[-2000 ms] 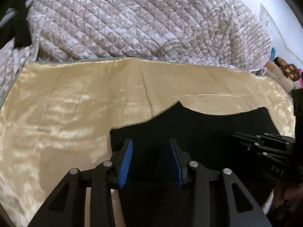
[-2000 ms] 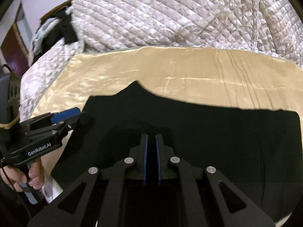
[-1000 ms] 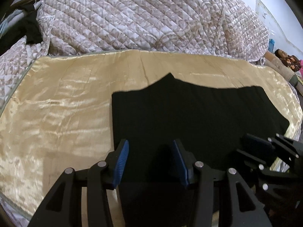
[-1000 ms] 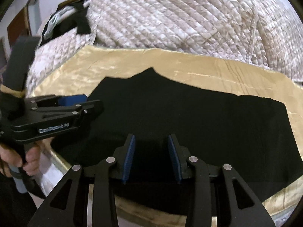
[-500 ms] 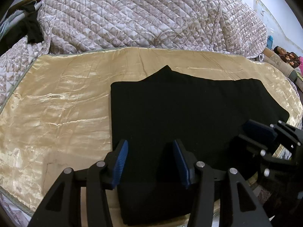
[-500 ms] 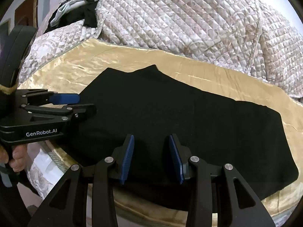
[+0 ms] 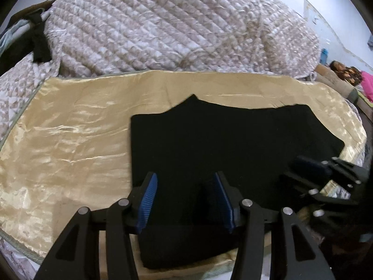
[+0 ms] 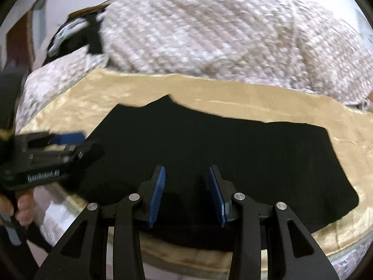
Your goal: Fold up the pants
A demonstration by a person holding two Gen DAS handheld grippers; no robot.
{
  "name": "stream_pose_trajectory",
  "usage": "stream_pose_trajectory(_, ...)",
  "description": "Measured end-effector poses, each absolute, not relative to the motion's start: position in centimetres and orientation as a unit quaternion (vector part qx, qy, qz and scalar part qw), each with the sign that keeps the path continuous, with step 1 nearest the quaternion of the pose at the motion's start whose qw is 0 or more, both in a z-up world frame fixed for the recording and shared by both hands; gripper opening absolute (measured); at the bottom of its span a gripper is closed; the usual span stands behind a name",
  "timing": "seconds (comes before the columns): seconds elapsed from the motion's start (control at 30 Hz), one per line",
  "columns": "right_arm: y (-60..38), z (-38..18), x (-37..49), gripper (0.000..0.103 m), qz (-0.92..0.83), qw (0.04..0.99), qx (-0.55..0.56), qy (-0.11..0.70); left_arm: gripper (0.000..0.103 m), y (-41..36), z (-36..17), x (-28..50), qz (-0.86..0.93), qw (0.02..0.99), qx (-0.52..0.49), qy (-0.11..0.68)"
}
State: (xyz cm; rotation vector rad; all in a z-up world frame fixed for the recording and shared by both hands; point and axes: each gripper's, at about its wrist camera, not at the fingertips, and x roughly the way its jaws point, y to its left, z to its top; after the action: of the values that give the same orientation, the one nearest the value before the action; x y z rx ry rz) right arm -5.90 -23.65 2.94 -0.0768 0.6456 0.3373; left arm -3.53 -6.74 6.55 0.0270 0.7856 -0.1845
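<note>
Black left gripper (image 8: 67, 144), "GenRobot" lettering

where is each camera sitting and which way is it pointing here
Left wrist: sits behind the open left gripper, looking forward and down over the black pants on the gold sheet; the right gripper shows at the right edge.
Right wrist: sits behind the open right gripper, facing the same way; the left gripper and a hand show at left.
Shared: pants, sheet, quilted blanket.
</note>
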Motion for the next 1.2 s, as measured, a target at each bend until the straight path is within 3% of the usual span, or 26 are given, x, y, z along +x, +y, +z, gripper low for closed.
stream_pose_trajectory(0.23, -26.6, 2.0, -4.4, 0.039, 0.104, 0.934, -0.003, 0.341, 0.053, -7.2, 5.4, -3.2, -0.089, 0.911, 0.016, 0.403)
stream_pose_trajectory(0.53, -38.0, 3.3, -5.0, 0.04, -0.055, 0.937, 0.167, 0.303, 0.053, -7.3, 5.2, -3.3, -0.088, 0.911, 0.019, 0.402)
stream_pose_trajectory(0.67, -41.4, 2.8, -6.8, 0.046, -0.102, 0.921, 0.247, 0.284, 0.054, -7.2, 5.2, -3.3, -0.089, 0.911, 0.019, 0.402)
stream_pose_trajectory(0.8, -42.0, 3.1, -8.3, 0.061, -0.136, 0.919, 0.254, 0.268, 0.054, -7.2, 5.2, -3.3, -0.089, 0.911, 0.019, 0.402)
stream_pose_trajectory(0.97, -42.4, 0.8, -7.5, 0.061, -0.095, 0.889, 0.319, 0.315, 0.054, -7.2, 5.1, -3.3, -0.089, 0.911, 0.018, 0.402)
stream_pose_trajectory(1.2, -41.0, -0.3, -7.9, 0.062, -0.072, 0.881, 0.346, 0.314, 0.054, -7.2, 5.1, -3.3, -0.088, 0.911, 0.018, 0.402)
